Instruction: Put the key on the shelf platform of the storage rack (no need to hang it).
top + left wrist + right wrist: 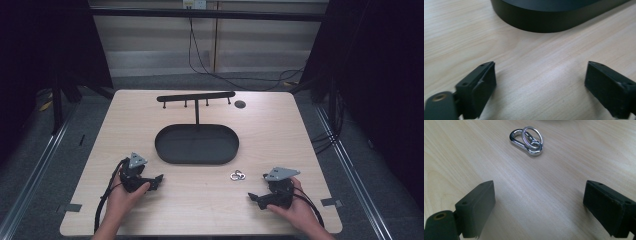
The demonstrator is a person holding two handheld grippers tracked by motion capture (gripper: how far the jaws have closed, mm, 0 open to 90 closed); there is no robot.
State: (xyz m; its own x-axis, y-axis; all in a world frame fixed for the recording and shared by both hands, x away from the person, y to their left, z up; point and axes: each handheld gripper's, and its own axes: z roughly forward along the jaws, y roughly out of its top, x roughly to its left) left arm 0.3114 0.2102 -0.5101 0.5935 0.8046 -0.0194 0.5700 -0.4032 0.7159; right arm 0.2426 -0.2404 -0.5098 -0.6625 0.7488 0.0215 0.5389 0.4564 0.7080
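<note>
1. Resting low on the tabletop (210, 195), the left gripper (540, 87) and the right gripper (539, 207) have jaws spread, empty.
2. Carabiner with rings (527, 140) lies ahead of the right gripper, near the oval tray (165, 150), probably ready for picking.

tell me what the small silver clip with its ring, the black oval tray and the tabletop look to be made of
Small silver clip with its ring: polished metal, probably steel, going by its bright mirror reflections. Black oval tray: matte black, smooth and without glare; painted metal or plastic, cannot tell which. Tabletop: pale wood grain with a flat, even finish, likely laminate or veneer rather than solid wood.
</note>
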